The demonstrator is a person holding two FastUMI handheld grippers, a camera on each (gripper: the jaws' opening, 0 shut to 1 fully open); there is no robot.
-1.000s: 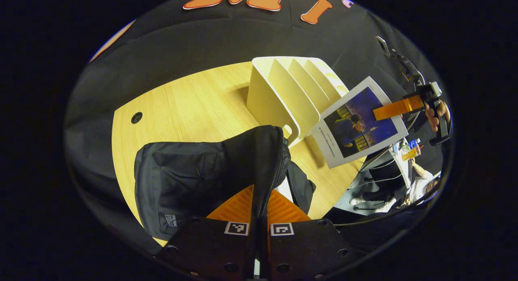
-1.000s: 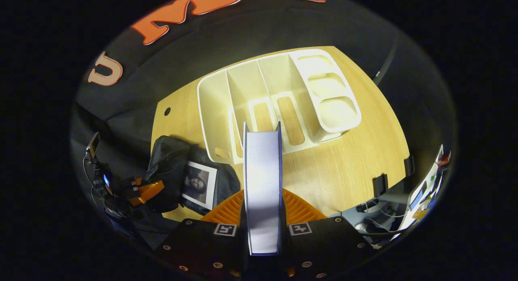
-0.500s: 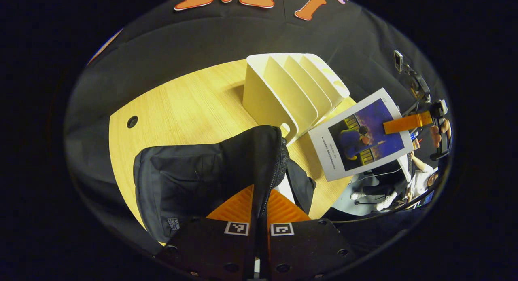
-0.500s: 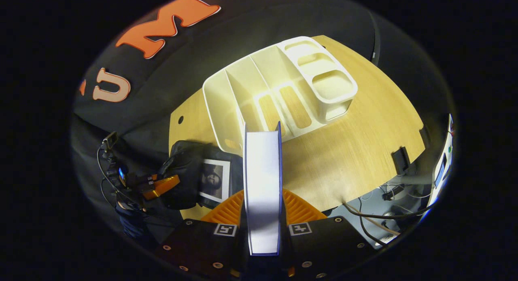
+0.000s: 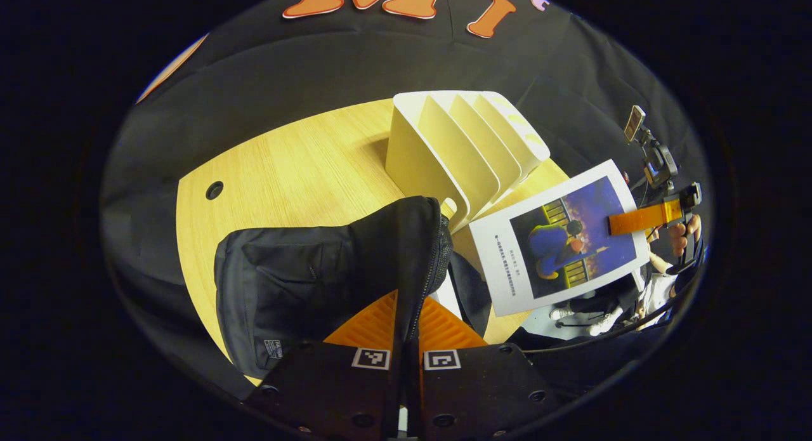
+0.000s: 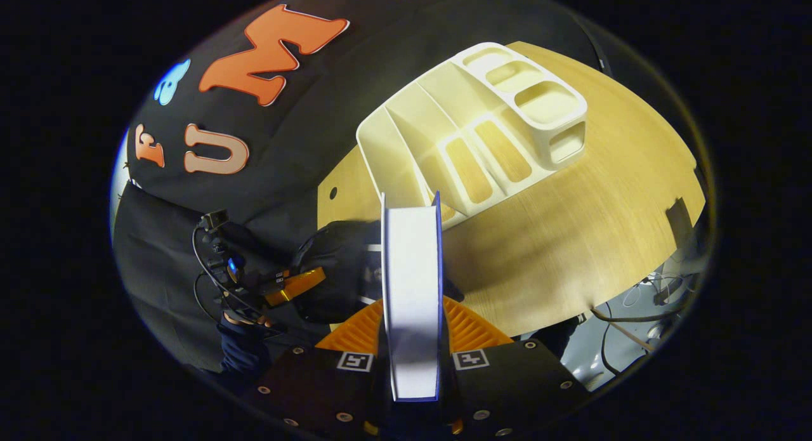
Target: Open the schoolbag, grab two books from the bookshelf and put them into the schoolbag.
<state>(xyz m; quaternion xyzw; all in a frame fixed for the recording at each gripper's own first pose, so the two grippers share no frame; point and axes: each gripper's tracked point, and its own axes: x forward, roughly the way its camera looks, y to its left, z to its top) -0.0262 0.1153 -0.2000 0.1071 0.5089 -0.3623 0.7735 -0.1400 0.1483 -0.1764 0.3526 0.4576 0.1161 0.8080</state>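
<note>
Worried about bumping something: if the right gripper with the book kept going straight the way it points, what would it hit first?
Likely the schoolbag or the near edge of the bookshelf just beyond the book. Depth is unclear here, so that is only a guess.

Black schoolbag (image 5: pixel 304 289) open on table; book (image 5: pixel 561 238) airborne beside empty cream bookshelf (image 5: pixel 463 149).

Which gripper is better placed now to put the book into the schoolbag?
Right: the right gripper already grips the book, while the left gripper pinches the schoolbag's flap.
</note>
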